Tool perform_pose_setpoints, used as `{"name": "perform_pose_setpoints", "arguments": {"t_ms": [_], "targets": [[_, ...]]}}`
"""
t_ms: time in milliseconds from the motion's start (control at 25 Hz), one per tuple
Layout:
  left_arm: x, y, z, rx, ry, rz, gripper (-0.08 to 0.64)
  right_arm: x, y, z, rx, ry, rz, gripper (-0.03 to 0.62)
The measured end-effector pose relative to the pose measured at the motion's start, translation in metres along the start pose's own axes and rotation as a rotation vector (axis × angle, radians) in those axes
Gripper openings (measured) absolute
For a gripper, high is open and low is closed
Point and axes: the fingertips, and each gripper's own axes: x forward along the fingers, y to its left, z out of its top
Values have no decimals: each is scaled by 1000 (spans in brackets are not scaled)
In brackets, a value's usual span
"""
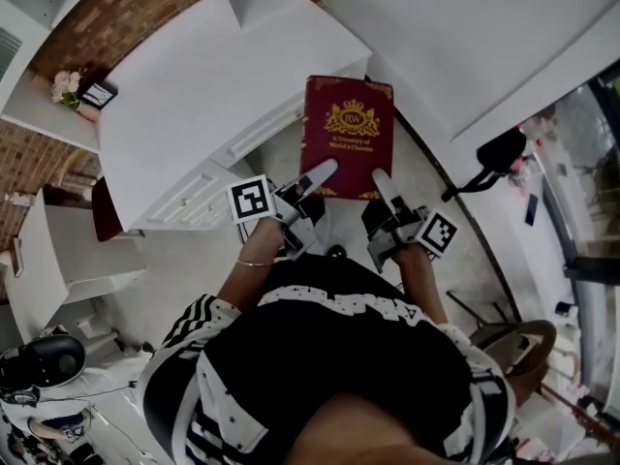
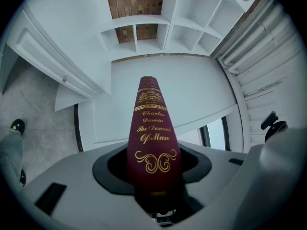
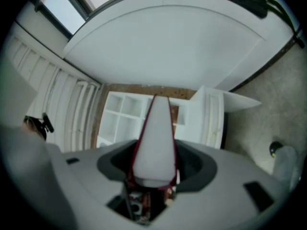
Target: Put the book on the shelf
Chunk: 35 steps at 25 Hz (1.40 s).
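Book: dark red with a gold crest on the cover, held flat in the air in front of the person, over a pale floor and beside a white cabinet.
Left gripper: jaws clamped on the book's near edge at the spine side. The gold-lettered spine runs out between them.
Right gripper: jaws clamped on the near edge at the page side, with the white page block between them.
Shelf: white open compartments against a brick wall, well apart from the book.
Side ledge: small items, possibly flowers.
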Motion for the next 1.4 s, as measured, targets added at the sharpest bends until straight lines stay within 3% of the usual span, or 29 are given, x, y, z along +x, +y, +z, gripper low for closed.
{"name": "perform_pose_setpoints", "arguments": {"t_ms": [280, 760, 1400], "targets": [[43, 5, 47, -25, 3, -38, 242, 45, -6, 44, -24, -12, -9, 252], [83, 29, 126, -58, 5, -20, 242, 122, -29, 88, -6, -7, -48, 252], [91, 32, 145, -49, 1, -49, 242, 140, -32, 99, -54, -16, -29, 252]]}}
